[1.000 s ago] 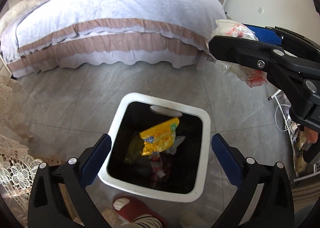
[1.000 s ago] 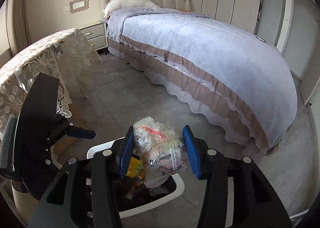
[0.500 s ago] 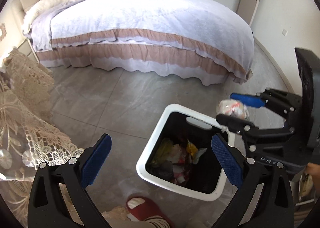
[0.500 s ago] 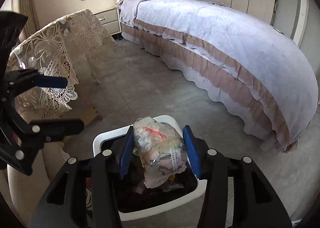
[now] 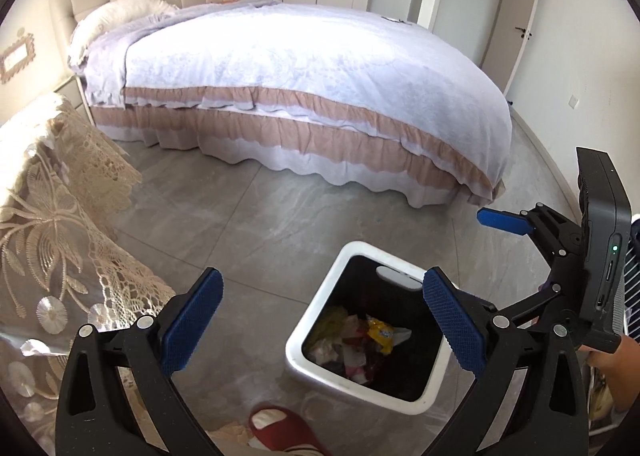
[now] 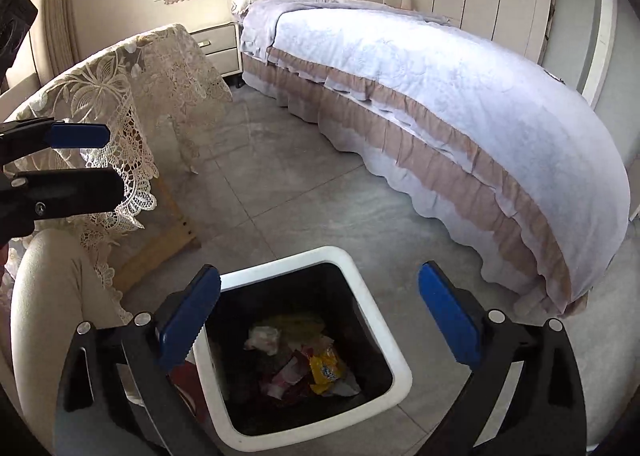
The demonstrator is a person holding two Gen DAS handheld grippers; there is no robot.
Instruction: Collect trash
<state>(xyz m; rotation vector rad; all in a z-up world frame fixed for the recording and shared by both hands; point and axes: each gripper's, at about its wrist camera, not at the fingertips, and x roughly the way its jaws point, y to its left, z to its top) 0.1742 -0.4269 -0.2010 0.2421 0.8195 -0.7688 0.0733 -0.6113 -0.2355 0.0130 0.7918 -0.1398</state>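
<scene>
Both tools hang above the trash bin (image 6: pixel 316 352), and each one stands with its jaws spread wide and nothing between them. The right hand-held gripper (image 6: pixel 318 320) is directly over the opening of the bin; the left hand-held gripper (image 5: pixel 320 320) is beside it, a little more toward the lace-covered worktop (image 5: pixel 52 224).

The trash (image 6: pixel 304 360) lies at the bottom of the bin: crumpled white paper, red and white scraps, and a yellow snack wrapper (image 6: pixel 326 368). In my judgement the drop into the bin is finished for this piece, and the step in hand is to go away from the bin and look for more trash. No loose trash shows on the floor (image 6: pixel 280 184) in either view, so I cannot tell where the next piece is.

To do this step well, it is better to lift both grippers straight up first, so that no finger catches the white rim (image 6: pixel 380 332) and tips the bin. The jaws should remain wide for the next pick, and the two tools should keep apart from each other.

The bin stands upright on the floor near the bed (image 6: pixel 460 88), its opening facing up, its long axis vertical. The opening is nearly square, with a handle slot (image 5: pixel 396 276) in the wall toward the bed. The yellow wrapper lies crumpled, and its long axis is not clear.
</scene>
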